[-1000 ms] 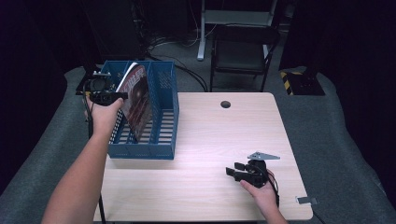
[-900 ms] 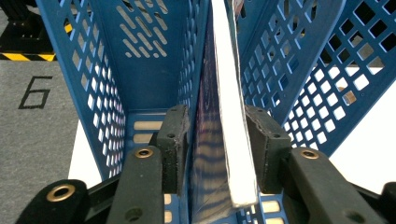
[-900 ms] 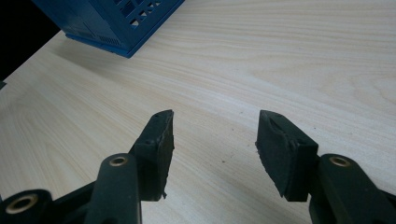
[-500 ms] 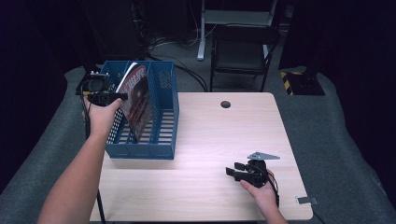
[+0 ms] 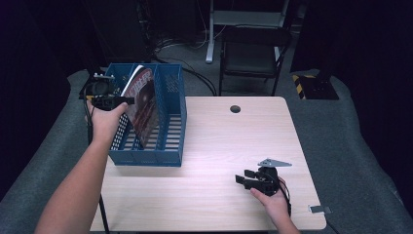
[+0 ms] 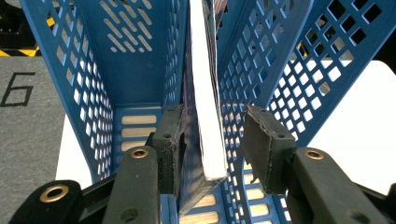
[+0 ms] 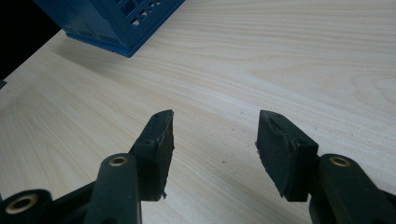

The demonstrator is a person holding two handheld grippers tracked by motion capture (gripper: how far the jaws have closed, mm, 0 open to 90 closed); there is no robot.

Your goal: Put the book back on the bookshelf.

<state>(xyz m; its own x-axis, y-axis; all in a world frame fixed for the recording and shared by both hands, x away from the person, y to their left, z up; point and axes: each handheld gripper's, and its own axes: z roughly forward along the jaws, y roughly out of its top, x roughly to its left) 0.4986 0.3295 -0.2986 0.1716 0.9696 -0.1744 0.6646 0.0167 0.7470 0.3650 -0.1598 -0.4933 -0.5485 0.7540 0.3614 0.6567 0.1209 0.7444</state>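
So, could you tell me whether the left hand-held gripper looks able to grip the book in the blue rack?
Probably yes: the left hand-held gripper stands open astride the book, nothing between them.

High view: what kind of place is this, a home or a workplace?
Probably a lab or studio set up for recording: a lone wooden table ringed by dark curtains, cables on the floor, a folding chair, and a blue file rack.
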